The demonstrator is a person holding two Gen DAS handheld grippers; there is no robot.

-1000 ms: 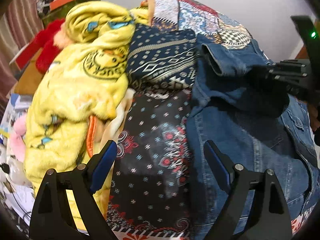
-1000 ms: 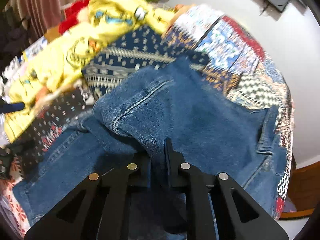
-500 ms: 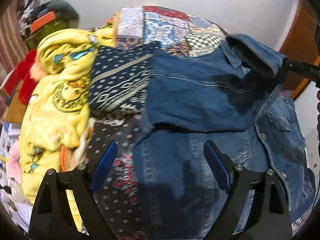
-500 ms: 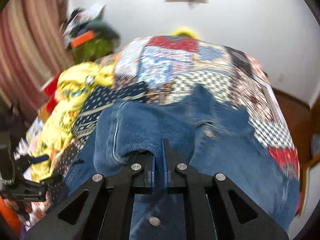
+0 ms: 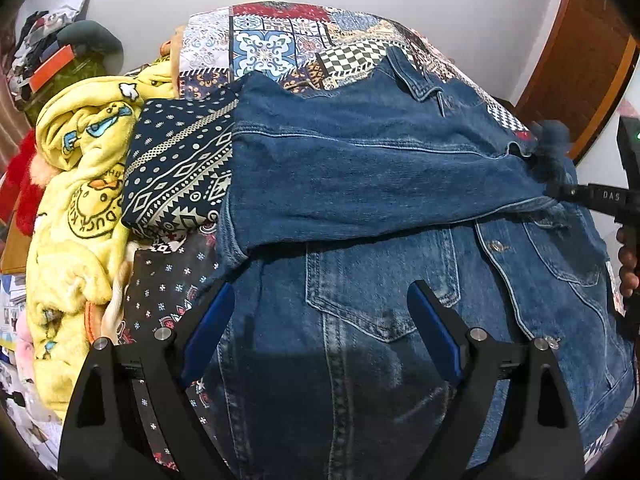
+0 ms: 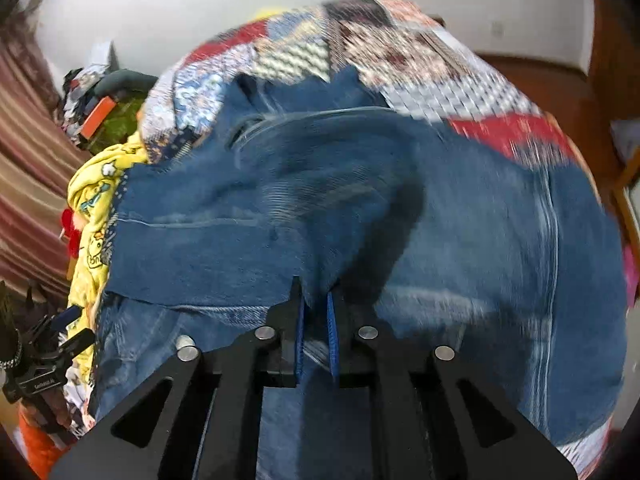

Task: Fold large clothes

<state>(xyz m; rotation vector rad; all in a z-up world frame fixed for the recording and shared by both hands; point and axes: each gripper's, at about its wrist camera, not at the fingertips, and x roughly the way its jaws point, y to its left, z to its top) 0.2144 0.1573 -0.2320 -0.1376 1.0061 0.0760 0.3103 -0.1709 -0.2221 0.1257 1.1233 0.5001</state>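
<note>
A blue denim jacket (image 5: 360,320) lies spread on the patchwork bedspread (image 5: 280,36). Its sleeve (image 5: 360,176) is stretched across the jacket's upper body from left to right. My right gripper (image 6: 316,316) is shut on the sleeve's cuff end; it also shows at the right edge of the left wrist view (image 5: 556,192), pinching the cuff. My left gripper (image 5: 320,320) is open and empty, hovering over the jacket's lower body near a chest pocket. The right wrist view is blurred by motion.
A yellow fleece garment (image 5: 80,200) and a navy patterned cloth (image 5: 176,172) are piled left of the jacket. A dark floral cloth (image 5: 160,280) lies under the jacket's left edge. A wooden door (image 5: 580,60) stands at the right. Clutter lies at the far left.
My right gripper has pulled the sleeve across the jacket to the right and lowered it, so it now lies stretched flat. My left gripper has stayed open, shifting over the jacket's body.
</note>
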